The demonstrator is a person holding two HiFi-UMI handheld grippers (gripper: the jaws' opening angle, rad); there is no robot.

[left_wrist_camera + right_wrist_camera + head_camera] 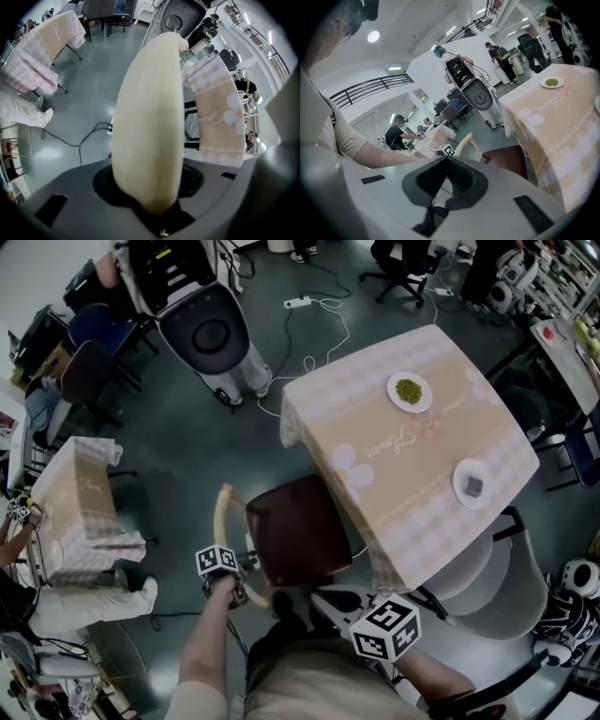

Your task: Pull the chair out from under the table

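The chair [295, 531] stands at the table's near left edge, its dark red seat partly tucked under the hanging cloth. Its pale curved backrest [223, 512] is on the side away from the table, towards the person. The left gripper [239, 585] comes down steeply onto the lower end of the backrest. In the left gripper view the cream rail [150, 117] fills the gap between the jaws, which pinch it from both sides. The right gripper [447, 161] is held off near the table's near corner, touching nothing. Its jaws are pressed together with nothing between them, and its view looks across at the chair's seat [506, 161].

The table [412, 474] wears a beige cloth with pale check borders. On it sit a plate of green food [410, 392] and, nearer the person, a second plate [472, 485] with something dark. Well apart to the left stands another table [80, 498] with the same kind of cloth. A cable [323, 329] trails over the grey floor beyond.
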